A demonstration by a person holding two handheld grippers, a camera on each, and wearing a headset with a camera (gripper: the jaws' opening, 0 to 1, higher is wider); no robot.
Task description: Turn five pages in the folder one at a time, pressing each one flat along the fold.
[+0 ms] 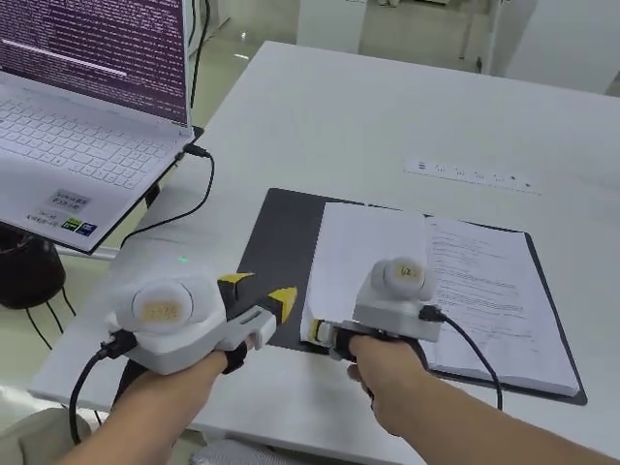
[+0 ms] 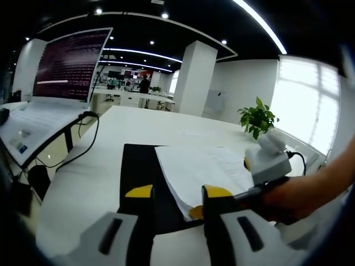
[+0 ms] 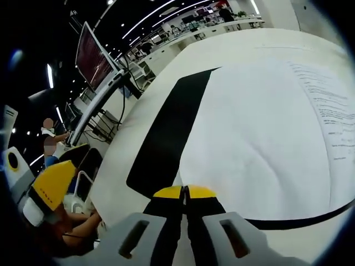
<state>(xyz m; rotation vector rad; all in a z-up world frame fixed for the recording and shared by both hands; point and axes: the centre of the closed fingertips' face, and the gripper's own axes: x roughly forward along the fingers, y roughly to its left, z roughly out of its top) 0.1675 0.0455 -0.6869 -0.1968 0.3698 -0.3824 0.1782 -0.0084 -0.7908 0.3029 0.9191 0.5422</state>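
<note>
Folder: the flat black folder point(image 1: 281, 242) lies open by the front edge of the white desk point(image 1: 339, 116), with its stack of printed white pages point(image 1: 494, 291) on the right half.
Page in hand: one white paper sheet point(image 1: 373, 257), blank side up, is bowed over the fold, and its near corner is raised off the black left cover.
Right gripper point(image 3: 184, 192): the jaws are closed tight together at the sheet's near corner, and the corner is judged to be pinched between them.
Left gripper point(image 2: 177, 193): the jaws are spread wide with nothing between them, above the folder's near left corner.
Risk, tearing: the corner may be ripped or creased if the sheet is pulled against the binding.
Risk, double turn: a second sheet may be caught in the pinch, so the count would be spoiled.
Risk, spring-back: if the sheet is released before the fold is pressed, it may be flipped back to the right.
Risk, sliding: the folder may be dragged toward the front edge, since nothing is holding it down.
Surroundings: an open silver laptop point(image 1: 87, 107) and its black cable point(image 1: 194, 208) are seen by the desk's left edge, well apart from the folder.
</note>
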